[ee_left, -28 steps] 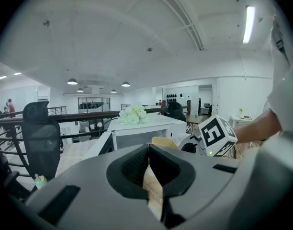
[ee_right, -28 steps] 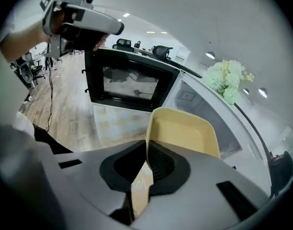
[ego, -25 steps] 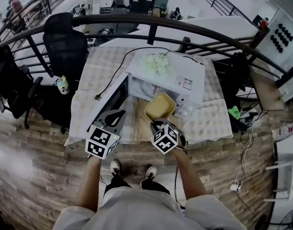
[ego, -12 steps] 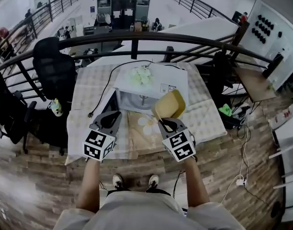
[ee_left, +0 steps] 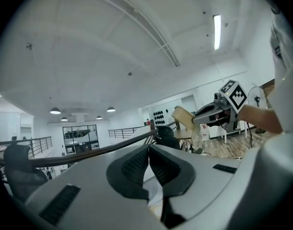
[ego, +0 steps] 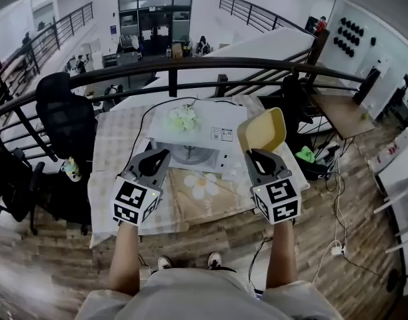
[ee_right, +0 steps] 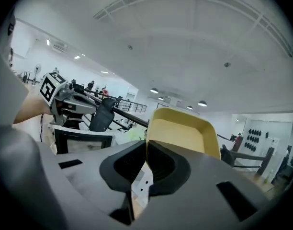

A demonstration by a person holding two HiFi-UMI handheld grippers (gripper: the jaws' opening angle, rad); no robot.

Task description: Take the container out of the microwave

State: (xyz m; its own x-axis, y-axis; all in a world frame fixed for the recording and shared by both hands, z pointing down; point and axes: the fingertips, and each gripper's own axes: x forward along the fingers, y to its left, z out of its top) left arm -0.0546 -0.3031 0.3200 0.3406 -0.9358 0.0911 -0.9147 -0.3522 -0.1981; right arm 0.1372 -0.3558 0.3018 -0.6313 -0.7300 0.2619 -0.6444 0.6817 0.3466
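**Container lifted clear of the microwave**
Over the last second the right gripper (ego: 256, 153) has carried the container (ego: 262, 129) from the mouth of the microwave (ego: 197, 139) to well above it, so the removal looks done. Its jaws are clenched on the near rim, and the container stands tilted up just beyond the fingertips. The left gripper (ego: 157, 157), jaws pressed together on nothing, is well apart from the container.

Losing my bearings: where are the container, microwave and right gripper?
container (ego: 263, 129), head view, its broad face.
microwave (ego: 221, 115), head view, top panel.
right gripper (ego: 255, 155), head view, between fingertips.
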